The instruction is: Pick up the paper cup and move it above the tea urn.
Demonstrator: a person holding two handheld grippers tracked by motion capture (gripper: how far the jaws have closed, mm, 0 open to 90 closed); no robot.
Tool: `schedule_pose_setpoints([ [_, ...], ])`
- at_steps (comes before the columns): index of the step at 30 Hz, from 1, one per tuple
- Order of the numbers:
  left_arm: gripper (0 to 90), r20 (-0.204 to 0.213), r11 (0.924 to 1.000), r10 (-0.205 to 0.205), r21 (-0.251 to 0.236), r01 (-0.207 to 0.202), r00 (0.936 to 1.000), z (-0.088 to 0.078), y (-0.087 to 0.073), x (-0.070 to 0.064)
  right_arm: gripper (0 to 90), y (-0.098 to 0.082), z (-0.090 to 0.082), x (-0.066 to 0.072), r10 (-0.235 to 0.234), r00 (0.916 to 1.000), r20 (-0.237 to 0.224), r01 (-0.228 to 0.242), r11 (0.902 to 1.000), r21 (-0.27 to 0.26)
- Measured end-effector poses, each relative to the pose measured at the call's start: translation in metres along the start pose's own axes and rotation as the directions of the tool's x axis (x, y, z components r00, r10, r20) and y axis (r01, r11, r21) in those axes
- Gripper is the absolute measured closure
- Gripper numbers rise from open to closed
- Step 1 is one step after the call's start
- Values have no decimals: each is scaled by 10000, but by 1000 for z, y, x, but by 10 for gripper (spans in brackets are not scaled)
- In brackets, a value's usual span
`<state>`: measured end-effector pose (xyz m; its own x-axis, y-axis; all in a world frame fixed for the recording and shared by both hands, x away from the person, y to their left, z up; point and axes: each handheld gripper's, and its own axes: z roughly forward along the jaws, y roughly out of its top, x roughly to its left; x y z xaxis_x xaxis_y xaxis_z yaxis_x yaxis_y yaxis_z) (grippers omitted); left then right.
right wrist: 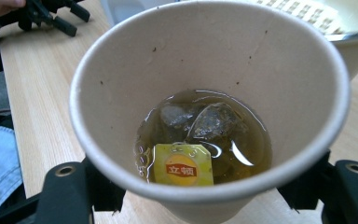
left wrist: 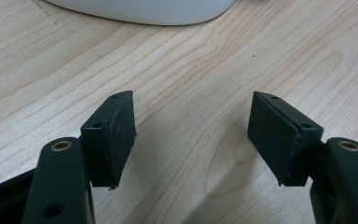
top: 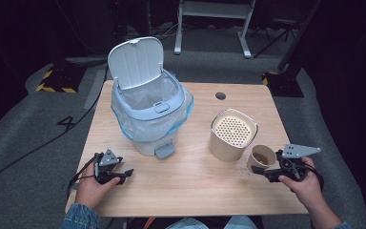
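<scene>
So the right gripper (top: 267, 174) has its jaws clamped round a paper cup (top: 262, 158) of tea at the table's (top: 195, 181) near right, just beside the beige strainer canister (top: 232, 134). The left gripper (top: 124, 175) rests open, nothing in it, near left, in front of the pedal bin (top: 150, 102).

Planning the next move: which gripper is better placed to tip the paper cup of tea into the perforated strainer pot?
Right. The right gripper holds the paper cup beside the beige strainer pot; the left gripper is open over bare table.
</scene>
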<state>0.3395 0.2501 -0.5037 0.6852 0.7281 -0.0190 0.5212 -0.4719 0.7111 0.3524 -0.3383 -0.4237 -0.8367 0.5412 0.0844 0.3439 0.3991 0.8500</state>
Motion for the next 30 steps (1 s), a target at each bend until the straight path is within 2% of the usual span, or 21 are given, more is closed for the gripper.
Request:
schedule_pose_setpoints([
  [16,326,-2,10000,-42,-20,42,10000,1,1,0,315,49,-12,-15,-88,9995,304,91,9999,-101],
  [23,326,17,10000,-60,-26,60,10000,1,1,1,317,71,-7,-29,-68,9990,436,73,9999,-110],
  [30,326,24,10000,-72,-22,72,10000,1,1,1,317,84,0,-39,-31,9982,604,37,9999,-106],
])
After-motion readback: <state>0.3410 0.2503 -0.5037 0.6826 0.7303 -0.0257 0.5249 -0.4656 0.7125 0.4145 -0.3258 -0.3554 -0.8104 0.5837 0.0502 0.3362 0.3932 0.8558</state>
